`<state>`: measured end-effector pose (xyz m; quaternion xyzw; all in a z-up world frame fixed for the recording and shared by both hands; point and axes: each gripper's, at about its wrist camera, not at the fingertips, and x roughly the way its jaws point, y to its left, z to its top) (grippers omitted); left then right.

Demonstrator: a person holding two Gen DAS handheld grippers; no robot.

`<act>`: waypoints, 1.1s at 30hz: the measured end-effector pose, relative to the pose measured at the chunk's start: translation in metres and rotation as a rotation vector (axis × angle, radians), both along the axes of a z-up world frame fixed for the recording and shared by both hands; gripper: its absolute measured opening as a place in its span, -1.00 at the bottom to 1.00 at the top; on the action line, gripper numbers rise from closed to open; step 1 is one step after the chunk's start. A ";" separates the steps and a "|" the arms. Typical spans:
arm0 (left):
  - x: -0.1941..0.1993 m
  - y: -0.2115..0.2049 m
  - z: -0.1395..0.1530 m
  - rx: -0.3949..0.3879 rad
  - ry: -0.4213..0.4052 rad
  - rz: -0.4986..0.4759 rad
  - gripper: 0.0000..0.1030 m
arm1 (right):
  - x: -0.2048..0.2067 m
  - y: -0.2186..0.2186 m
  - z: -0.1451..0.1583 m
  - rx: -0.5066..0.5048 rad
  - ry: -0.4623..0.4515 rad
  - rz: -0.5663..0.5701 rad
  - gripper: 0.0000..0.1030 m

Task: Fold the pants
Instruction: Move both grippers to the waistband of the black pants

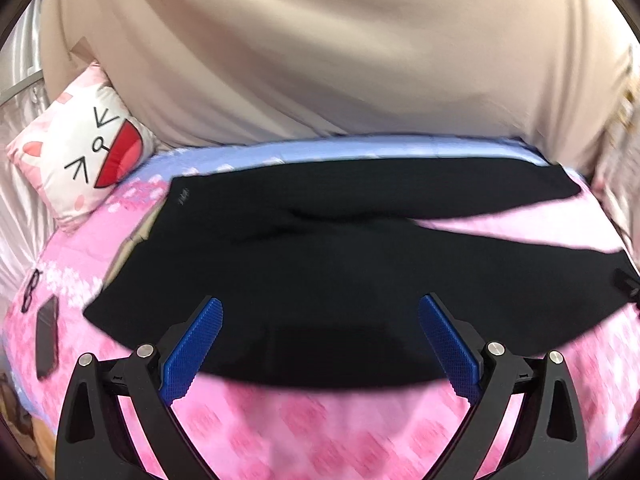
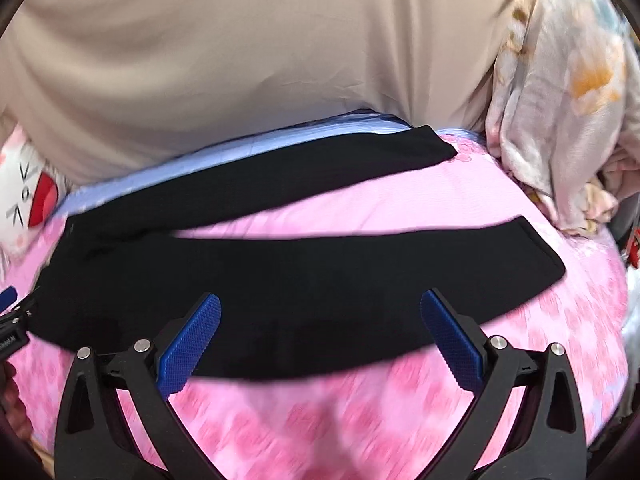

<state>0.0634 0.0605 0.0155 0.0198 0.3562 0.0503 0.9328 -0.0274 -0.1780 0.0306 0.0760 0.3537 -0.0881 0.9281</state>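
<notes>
Black pants (image 1: 320,264) lie spread flat on a pink bed cover, waist to the left, the two legs splayed apart to the right. My left gripper (image 1: 320,308) is open and empty above the near edge of the pants by the waist part. My right gripper (image 2: 320,304) is open and empty above the near leg (image 2: 360,264). The far leg (image 2: 320,168) runs along the back of the bed. The left gripper's tip also shows at the left edge of the right wrist view (image 2: 12,312).
A white and pink cat-face pillow (image 1: 84,148) sits at the back left. A beige curtain (image 1: 320,48) hangs behind the bed. A dark phone (image 1: 46,336) and glasses (image 1: 32,290) lie at the left. Crumpled floral bedding (image 2: 560,100) is piled at the right.
</notes>
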 end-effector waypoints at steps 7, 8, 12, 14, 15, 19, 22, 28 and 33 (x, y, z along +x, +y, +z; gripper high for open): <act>0.081 0.052 0.009 0.029 -0.016 0.091 0.88 | 0.092 -0.074 0.006 -0.013 0.006 -0.001 0.91; 0.089 0.057 0.010 0.035 -0.020 0.098 0.88 | 0.104 -0.082 0.006 -0.019 0.004 -0.002 0.91; 0.135 0.087 0.006 0.031 -0.006 0.147 0.88 | 0.153 -0.123 0.005 -0.026 0.011 -0.031 0.91; 0.154 0.101 0.002 0.025 0.018 0.147 0.88 | 0.175 -0.143 0.004 -0.012 0.000 -0.027 0.91; 0.164 0.109 -0.001 0.033 0.028 0.155 0.88 | 0.185 -0.150 0.002 -0.023 0.005 -0.031 0.91; 0.202 0.147 -0.011 0.069 0.064 0.212 0.89 | 0.223 -0.182 -0.004 -0.018 0.013 -0.025 0.91; 0.222 0.185 -0.014 0.047 0.061 0.277 0.89 | 0.252 -0.208 -0.014 -0.026 0.051 -0.057 0.91; 0.264 0.262 -0.034 -0.036 0.146 0.347 0.89 | 0.294 -0.240 -0.036 -0.030 0.137 -0.079 0.91; 0.284 0.288 -0.056 -0.112 0.223 0.352 0.89 | 0.314 -0.245 -0.052 -0.019 0.180 -0.044 0.91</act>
